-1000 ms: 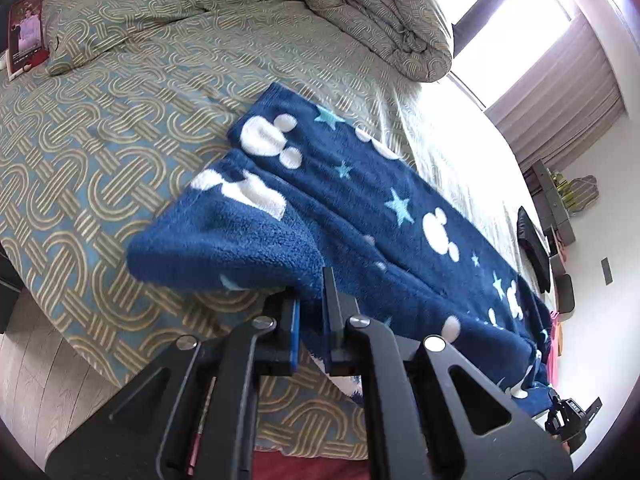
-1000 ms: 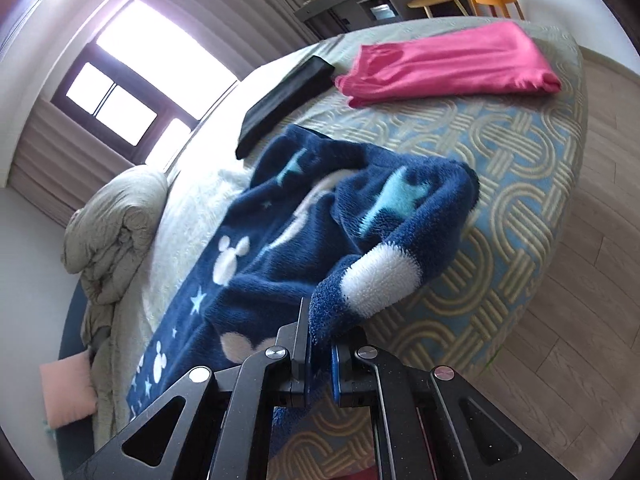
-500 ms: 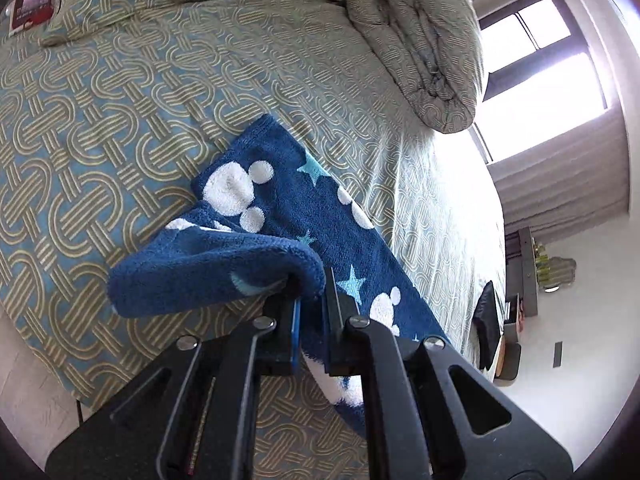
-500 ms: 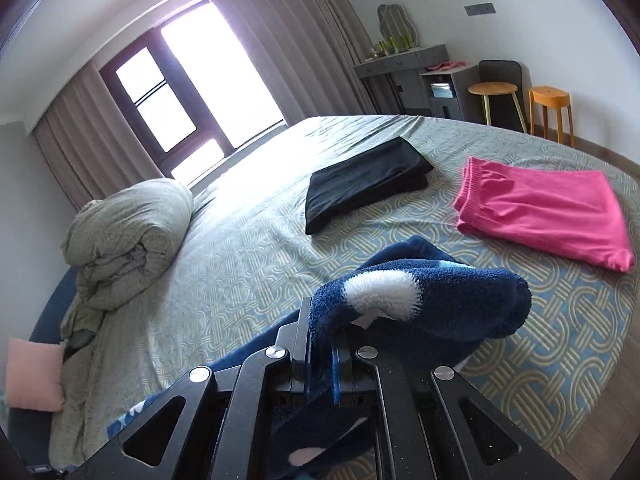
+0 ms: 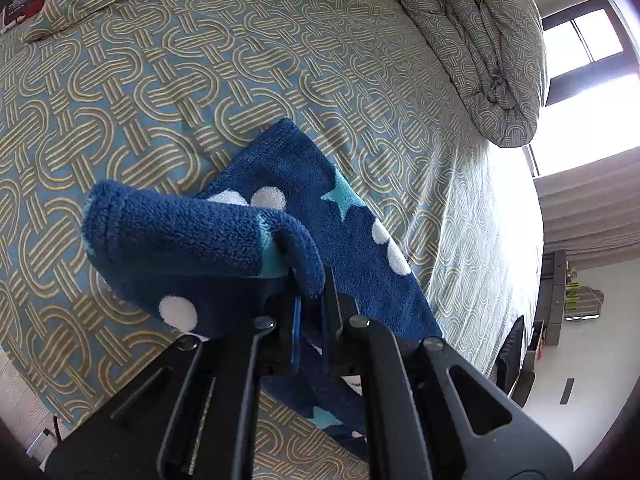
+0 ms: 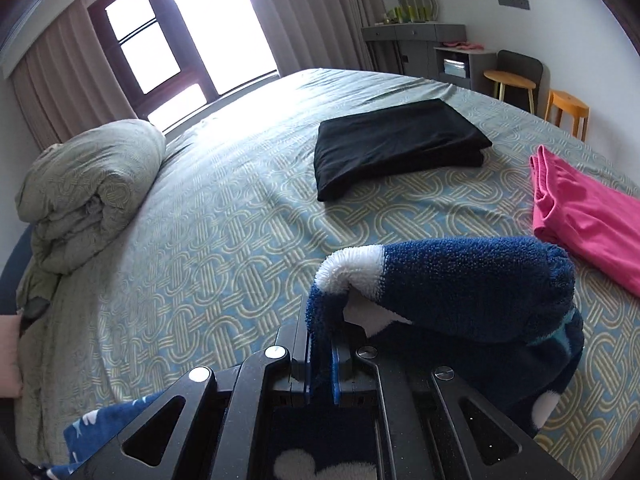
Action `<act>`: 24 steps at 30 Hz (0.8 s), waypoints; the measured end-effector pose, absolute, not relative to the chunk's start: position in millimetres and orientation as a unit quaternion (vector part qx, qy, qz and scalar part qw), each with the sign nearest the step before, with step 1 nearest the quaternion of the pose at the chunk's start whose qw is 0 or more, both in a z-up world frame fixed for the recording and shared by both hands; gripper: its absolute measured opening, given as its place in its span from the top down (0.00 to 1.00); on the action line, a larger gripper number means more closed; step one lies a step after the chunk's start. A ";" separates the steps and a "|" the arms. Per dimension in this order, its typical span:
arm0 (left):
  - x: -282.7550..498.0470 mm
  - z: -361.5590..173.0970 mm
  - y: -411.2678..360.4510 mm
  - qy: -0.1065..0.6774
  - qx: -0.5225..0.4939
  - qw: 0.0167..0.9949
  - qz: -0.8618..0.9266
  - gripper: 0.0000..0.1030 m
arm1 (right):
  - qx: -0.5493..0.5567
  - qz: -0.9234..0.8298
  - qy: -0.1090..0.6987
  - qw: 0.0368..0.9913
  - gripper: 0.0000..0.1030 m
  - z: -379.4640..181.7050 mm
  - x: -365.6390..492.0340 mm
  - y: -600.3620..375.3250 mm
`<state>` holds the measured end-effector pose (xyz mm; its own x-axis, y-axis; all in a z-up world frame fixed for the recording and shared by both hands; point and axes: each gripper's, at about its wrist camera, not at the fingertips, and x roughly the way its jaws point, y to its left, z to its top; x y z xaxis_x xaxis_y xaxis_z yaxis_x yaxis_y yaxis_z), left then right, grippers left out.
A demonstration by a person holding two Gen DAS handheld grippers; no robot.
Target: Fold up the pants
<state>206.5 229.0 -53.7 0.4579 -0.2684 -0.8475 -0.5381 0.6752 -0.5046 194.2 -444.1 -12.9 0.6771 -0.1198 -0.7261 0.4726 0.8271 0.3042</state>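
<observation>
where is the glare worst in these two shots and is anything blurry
Left wrist view: the window blows out white, washing the bed edge; the blue pants stay sharp. Right wrist view: the window is overexposed too; strong fisheye bending, no obvious blur.

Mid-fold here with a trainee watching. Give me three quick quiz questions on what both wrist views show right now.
1. True or false: both grippers are shut on the blue fleece pants.
2. What lies nearest the window? A) black folded garment B) pink garment C) rolled duvet
3. Fill in: the edge in the right gripper is lifted off the ____.

Key: 1 true, the left gripper pinches fleece too. 2 C. 3 bed.
</observation>
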 end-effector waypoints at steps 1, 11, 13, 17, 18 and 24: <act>206.8 -52.6 231.5 0.514 -0.395 0.756 0.086 0.92 | 0.239 -0.169 0.366 0.883 0.95 -14.9 192.8 -444.6; 203.5 -33.1 227.1 0.498 -0.317 0.806 0.046 0.91 | 0.245 -0.170 0.358 0.885 0.95 3.1 168.1 -446.2; 203.6 -20.3 218.6 0.484 -0.272 0.831 0.040 0.91 | 0.246 -0.171 0.357 0.885 0.95 4.5 165.3 -446.3; 202.6 -11.4 211.1 0.478 -0.250 0.841 0.035 0.91 | 0.263 -0.174 0.357 0.879 0.95 5.5 160.7 -450.5; 204.4 -14.5 214.3 0.484 -0.260 0.835 0.036 0.91 | 0.264 -0.176 0.355 0.879 0.95 7.0 159.7 -450.3; 229.4 -11.8 214.2 0.513 -0.223 0.827 0.056 0.91 | 0.259 -0.181 0.346 0.883 0.94 17.9 161.5 -455.7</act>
